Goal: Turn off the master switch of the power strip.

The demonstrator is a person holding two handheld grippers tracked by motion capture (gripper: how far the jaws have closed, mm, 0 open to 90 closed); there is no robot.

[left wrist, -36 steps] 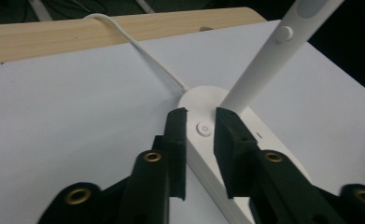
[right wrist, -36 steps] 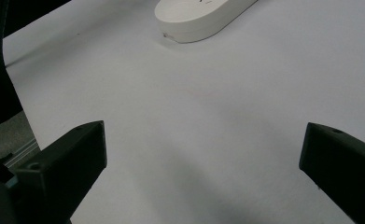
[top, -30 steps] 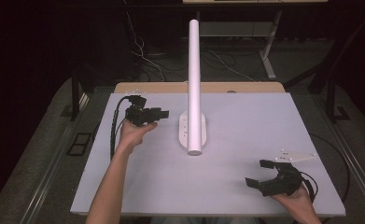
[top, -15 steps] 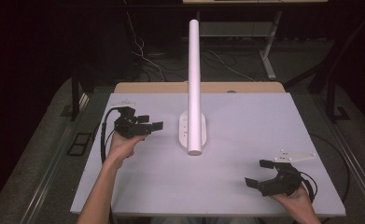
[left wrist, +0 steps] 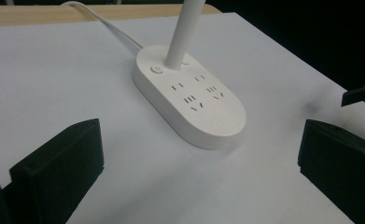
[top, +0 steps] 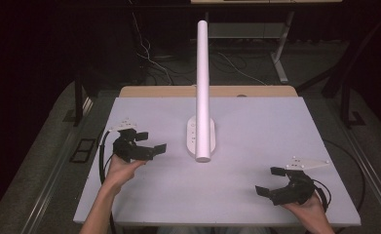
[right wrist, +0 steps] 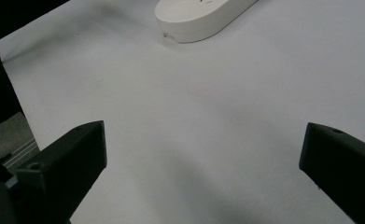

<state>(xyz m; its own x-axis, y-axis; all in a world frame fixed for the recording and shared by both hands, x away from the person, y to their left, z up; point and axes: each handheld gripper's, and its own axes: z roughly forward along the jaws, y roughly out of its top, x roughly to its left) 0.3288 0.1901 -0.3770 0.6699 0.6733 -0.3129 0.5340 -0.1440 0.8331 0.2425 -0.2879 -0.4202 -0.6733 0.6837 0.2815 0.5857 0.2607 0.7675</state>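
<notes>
A white oval socket base [top: 200, 139] lies at the middle of the white table [top: 256, 126], and a tall white pole [top: 203, 78] rises from it. My left gripper [top: 151, 141] hovers open, empty, a short way left of the base. In the left gripper view the base [left wrist: 189, 100] with its socket holes and button lies ahead between my wide-apart jaws, and its white cable [left wrist: 110, 25] runs off behind. My right gripper [top: 268, 181] is open and empty near the table's front right. In the right gripper view the end of the base [right wrist: 199, 16] shows far ahead.
A wooden strip [top: 237, 91] borders the table's far edge. Dark floor with cables and a desk leg [top: 278, 53] lies beyond. The tip of the other gripper [left wrist: 362, 93] shows at the right of the left gripper view.
My left gripper has drawn back from beside the base toward the person and slightly left. The right gripper has stayed put.
</notes>
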